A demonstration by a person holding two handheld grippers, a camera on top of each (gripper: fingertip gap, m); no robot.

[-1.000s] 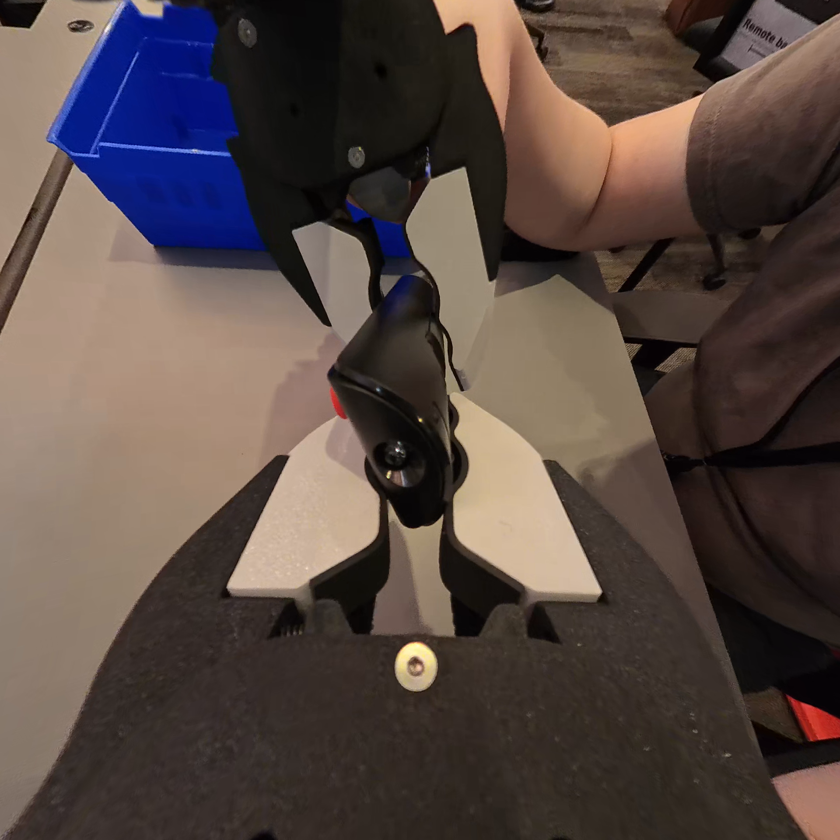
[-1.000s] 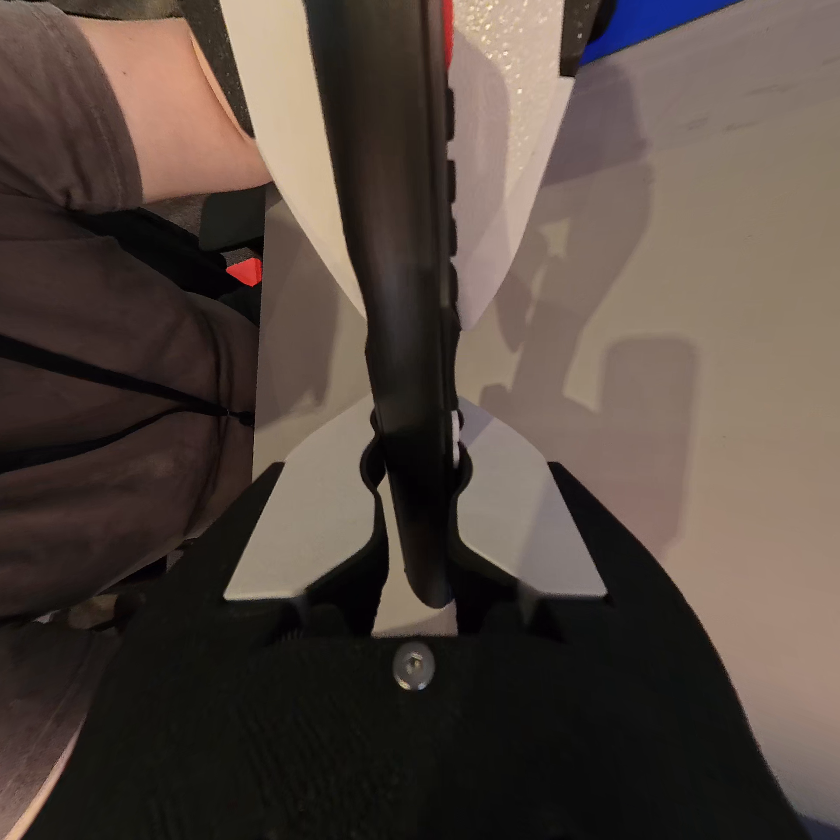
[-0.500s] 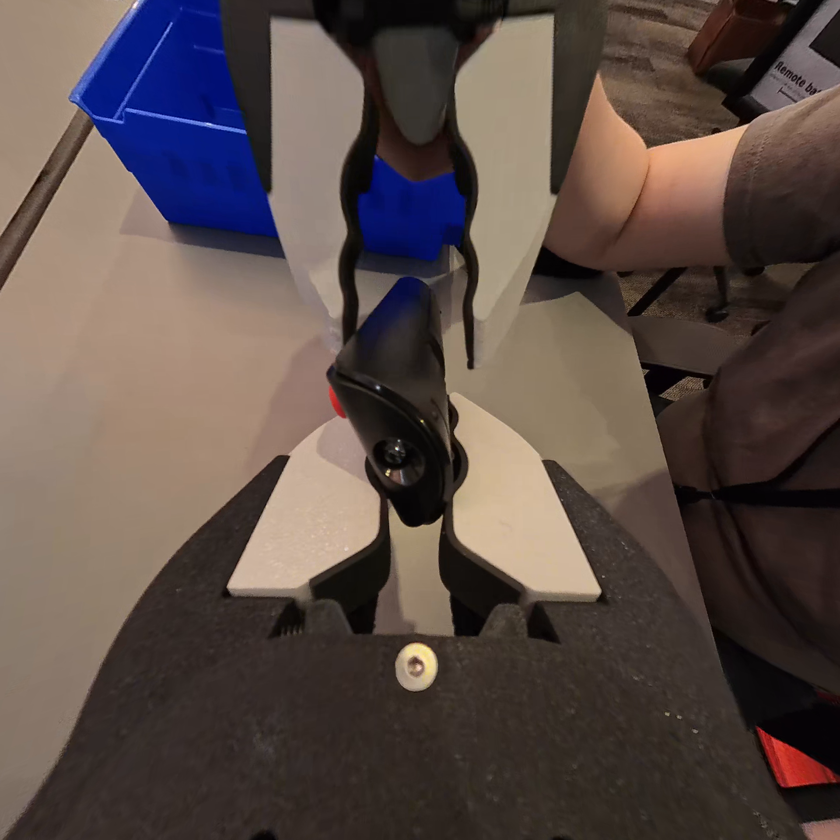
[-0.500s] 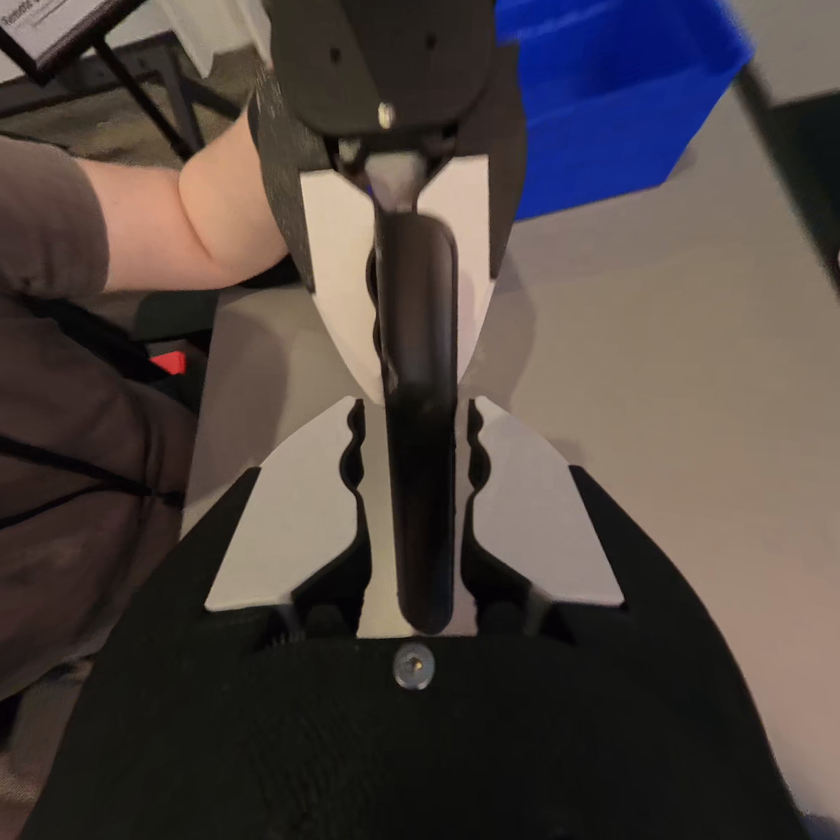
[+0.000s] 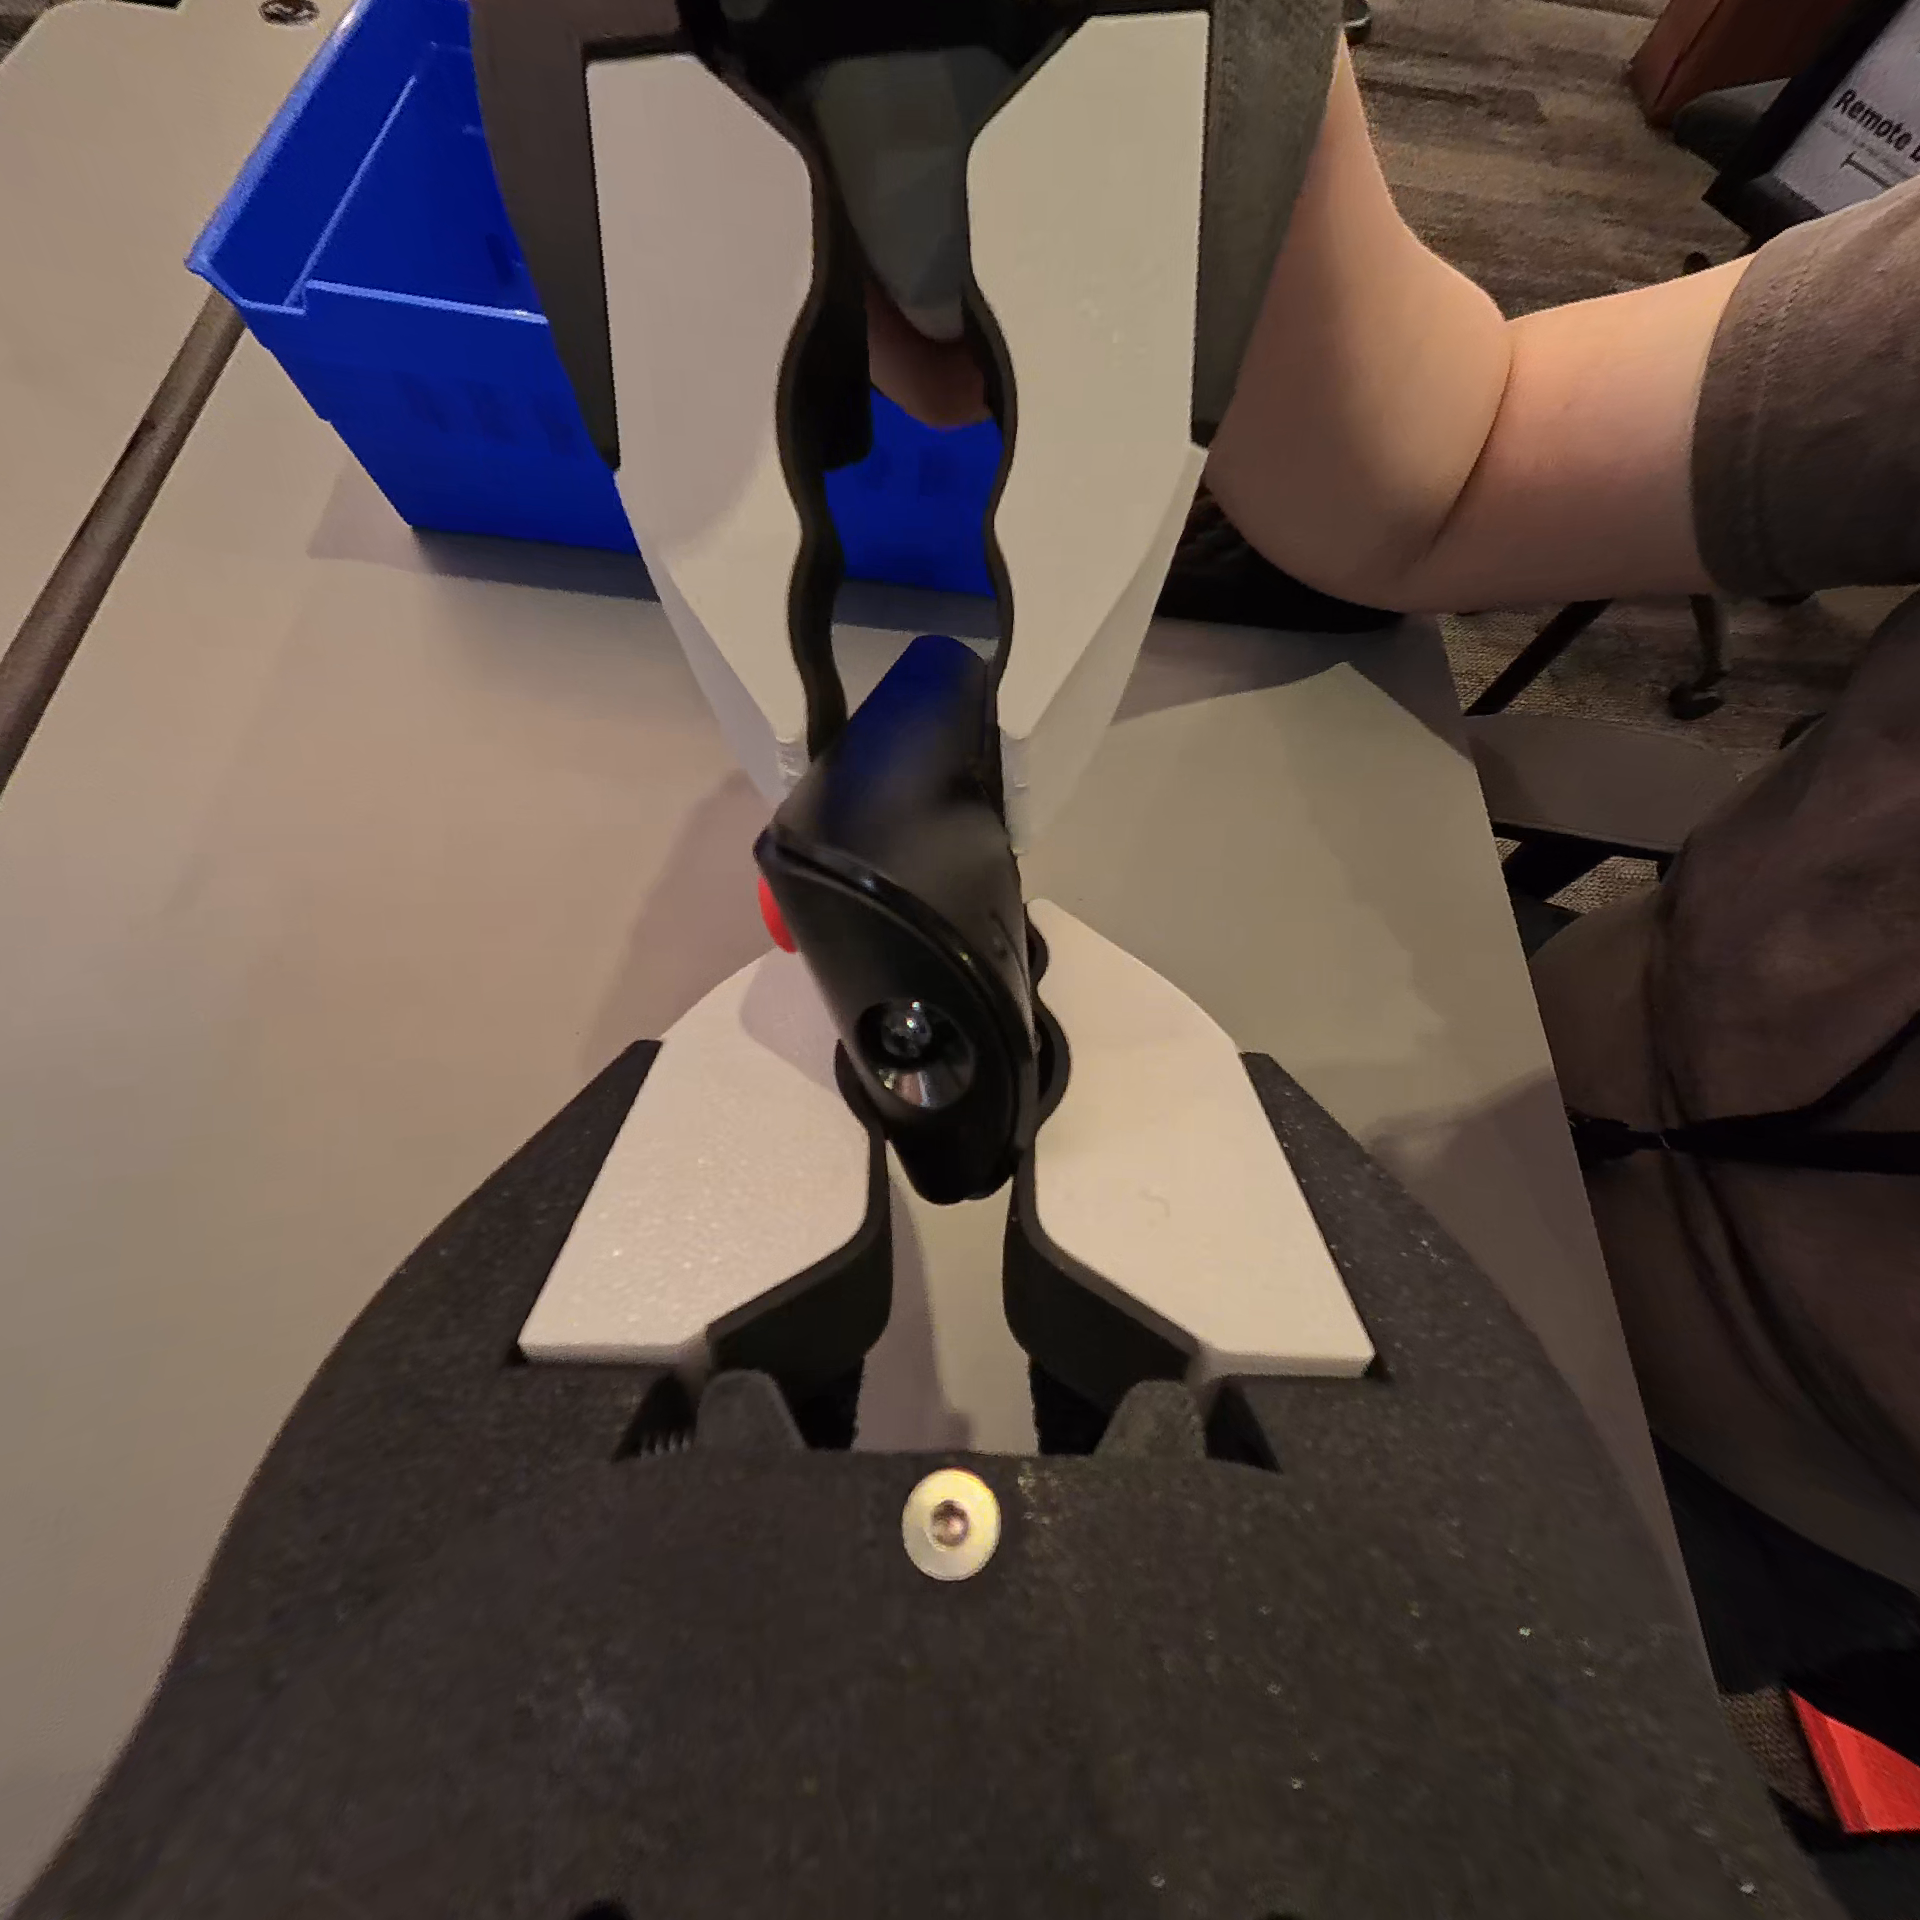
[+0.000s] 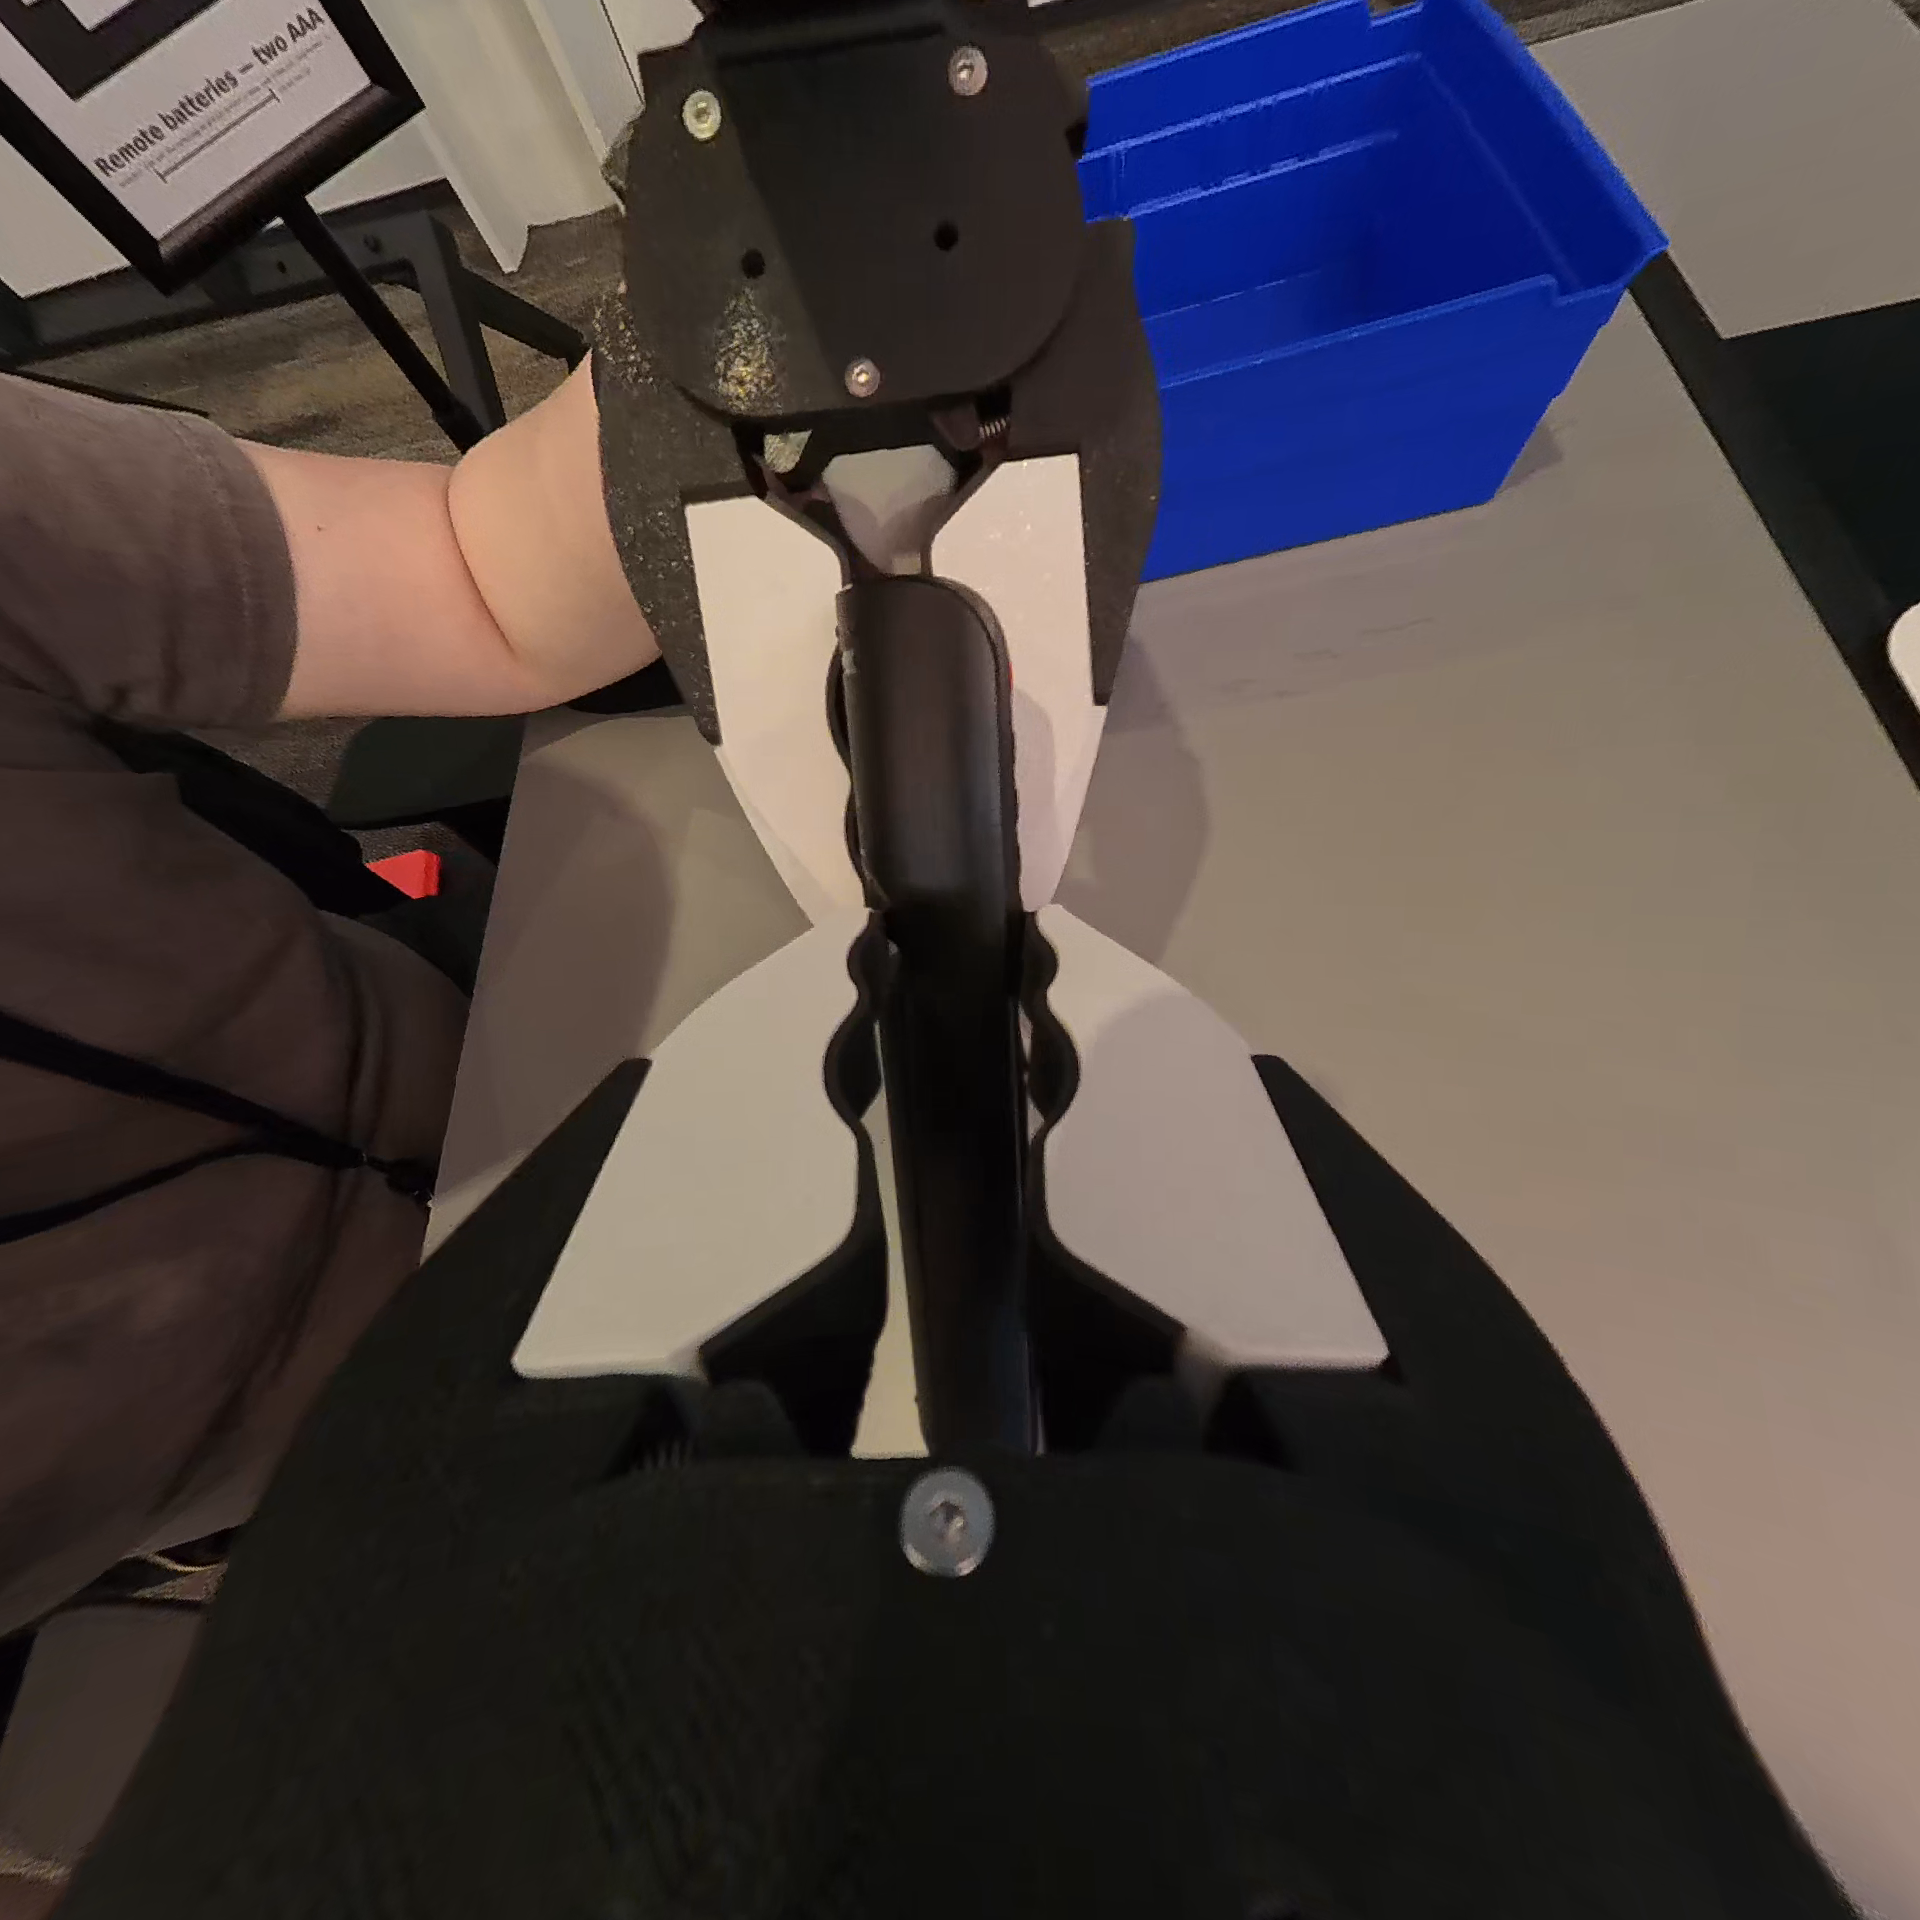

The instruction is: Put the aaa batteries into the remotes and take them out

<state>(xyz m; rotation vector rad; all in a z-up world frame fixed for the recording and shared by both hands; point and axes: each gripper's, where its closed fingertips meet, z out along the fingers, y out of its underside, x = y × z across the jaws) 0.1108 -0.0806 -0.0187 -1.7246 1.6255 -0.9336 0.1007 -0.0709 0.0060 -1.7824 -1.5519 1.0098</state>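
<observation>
Left wrist view: the left gripper (image 5: pixel 951 997) has its jaws closed on the near end of a black remote (image 5: pixel 909 914), which is held on edge above the grey bench (image 5: pixel 312 831), a red button showing on its left side. The right gripper (image 5: pixel 904 758) comes in from the opposite side; its jaws stand apart around the remote's far end, the tips close beside it, and contact cannot be made out. A blue bin (image 5: pixel 436 343) sits on the bench beyond the remote.

Right wrist view: the remote (image 6: pixel 940 831) runs lengthwise between the right gripper (image 6: pixel 951 935), whose jaws are parted with a slim gap on either side of the remote. Past them, the left gripper (image 6: pixel 935 904) clamps the remote's far end. The blue bin (image 6: pixel 1351 343) lies beyond the remote, to its right.
</observation>
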